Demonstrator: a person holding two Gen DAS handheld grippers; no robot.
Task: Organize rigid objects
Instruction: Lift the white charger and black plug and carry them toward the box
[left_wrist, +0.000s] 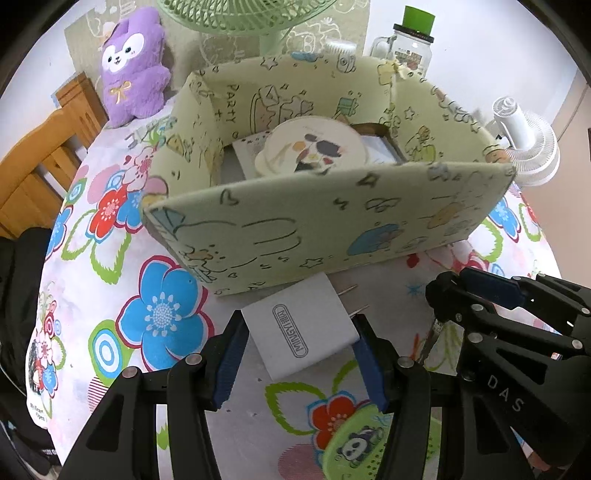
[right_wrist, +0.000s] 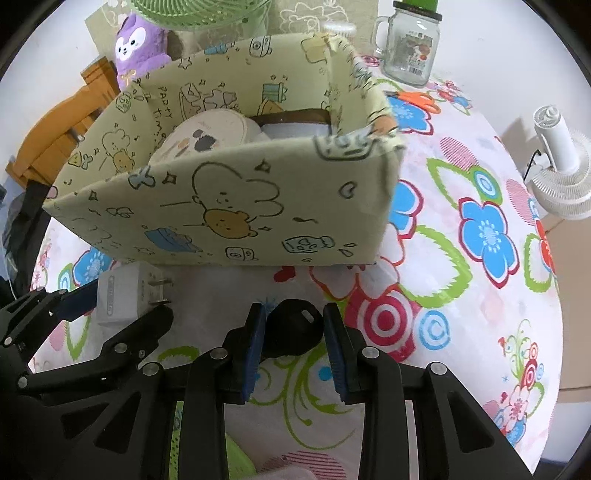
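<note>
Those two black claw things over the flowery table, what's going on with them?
A person is tidying small objects into the cartoon-print box, working a hand-held gripper in each hand. The left gripper has its jaws closed on a white plug-in charger, just in front of the box. The right gripper has its jaws shut on a small black object beside it. Neither item is in the box yet; a round tin and a few other things already lie inside.

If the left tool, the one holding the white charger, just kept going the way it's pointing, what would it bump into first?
Most likely the near wall of the cartoon-print storage box. The left tool points at it with the white charger clamped between its pads, and the charger's prongs would probably touch first. Depth is hard to judge through this lens.
</note>
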